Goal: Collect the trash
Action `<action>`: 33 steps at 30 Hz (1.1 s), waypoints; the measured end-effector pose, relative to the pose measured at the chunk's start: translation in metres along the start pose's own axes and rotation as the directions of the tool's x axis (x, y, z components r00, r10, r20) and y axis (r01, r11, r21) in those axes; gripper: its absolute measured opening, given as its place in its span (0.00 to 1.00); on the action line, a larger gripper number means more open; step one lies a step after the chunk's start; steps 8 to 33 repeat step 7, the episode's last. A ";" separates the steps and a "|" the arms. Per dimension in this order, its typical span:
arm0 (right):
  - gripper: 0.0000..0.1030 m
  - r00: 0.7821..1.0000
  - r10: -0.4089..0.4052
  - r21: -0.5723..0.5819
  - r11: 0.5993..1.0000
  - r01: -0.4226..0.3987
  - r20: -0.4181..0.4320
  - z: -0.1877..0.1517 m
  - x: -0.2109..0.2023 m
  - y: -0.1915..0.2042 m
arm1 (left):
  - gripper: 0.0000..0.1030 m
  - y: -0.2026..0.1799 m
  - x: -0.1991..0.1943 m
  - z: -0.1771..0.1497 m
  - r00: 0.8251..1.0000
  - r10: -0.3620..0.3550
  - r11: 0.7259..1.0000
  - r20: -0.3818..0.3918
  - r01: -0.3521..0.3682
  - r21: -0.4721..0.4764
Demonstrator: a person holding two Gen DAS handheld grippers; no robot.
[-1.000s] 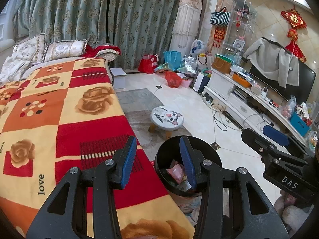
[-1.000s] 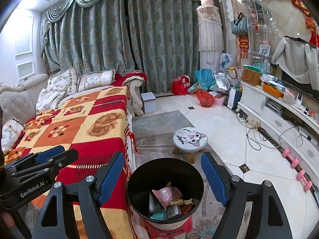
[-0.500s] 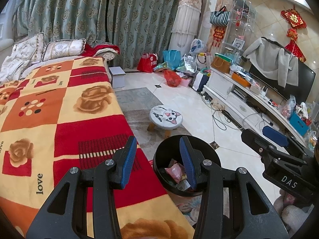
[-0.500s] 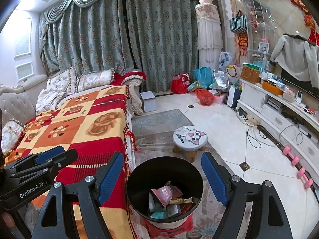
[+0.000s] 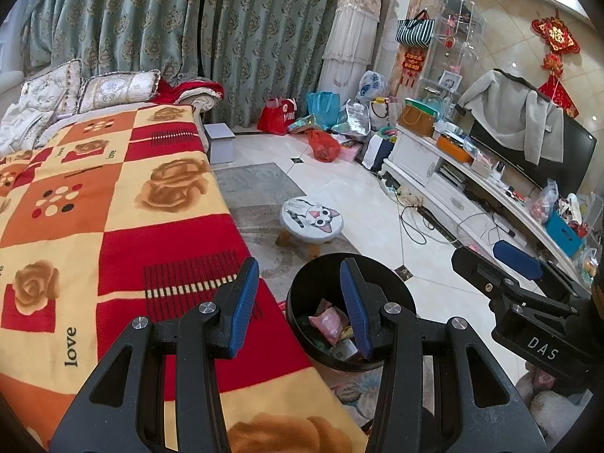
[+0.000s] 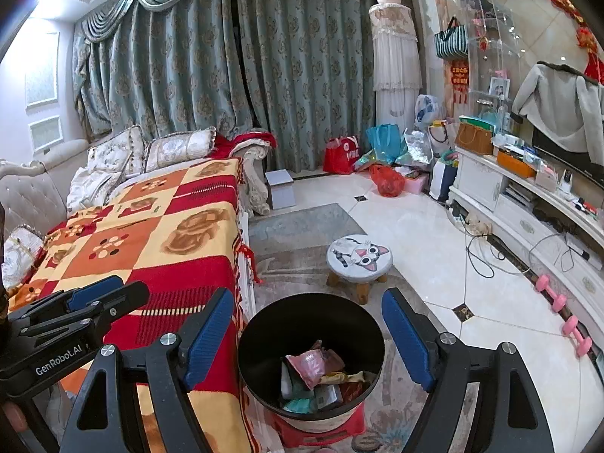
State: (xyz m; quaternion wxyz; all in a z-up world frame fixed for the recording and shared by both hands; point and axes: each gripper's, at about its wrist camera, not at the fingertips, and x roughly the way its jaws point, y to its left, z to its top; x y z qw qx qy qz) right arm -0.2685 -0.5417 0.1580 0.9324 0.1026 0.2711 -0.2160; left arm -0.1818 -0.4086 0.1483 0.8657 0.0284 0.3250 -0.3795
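Bin (image 6: 311,355) sits below-ahead of right claw (image 6: 307,347), spread, empty, centred over rim; left claw (image 5: 298,305), part-spread, empty, offset toward sofa blanket (image 5: 113,226).

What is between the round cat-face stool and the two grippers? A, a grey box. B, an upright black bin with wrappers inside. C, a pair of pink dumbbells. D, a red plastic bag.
B: the black bin stands upright just this side of the cat-face stool, with a pink wrapper and other wrappers at its bottom.
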 end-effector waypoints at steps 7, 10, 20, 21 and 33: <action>0.77 1.000 0.009 -0.005 1.000 -0.009 -0.018 -0.003 0.003 0.003 | 0.42 0.013 0.000 -0.001 1.000 -0.005 1.000 -0.006 0.005 -0.019; 0.77 1.000 0.009 -0.005 1.000 -0.009 -0.018 -0.003 0.003 0.003 | 0.42 0.013 0.000 -0.001 1.000 -0.005 1.000 -0.006 0.005 -0.019; 0.77 1.000 0.009 -0.005 1.000 -0.009 -0.018 -0.003 0.003 0.003 | 0.42 0.013 0.000 -0.001 1.000 -0.005 1.000 -0.006 0.005 -0.019; 0.77 1.000 0.009 -0.005 1.000 -0.009 -0.018 -0.003 0.003 0.003 | 0.42 0.013 0.000 -0.001 1.000 -0.005 1.000 -0.006 0.005 -0.019; 0.77 1.000 0.009 -0.005 1.000 -0.009 -0.018 -0.003 0.003 0.003 | 0.42 0.013 0.000 -0.001 1.000 -0.005 1.000 -0.006 0.005 -0.019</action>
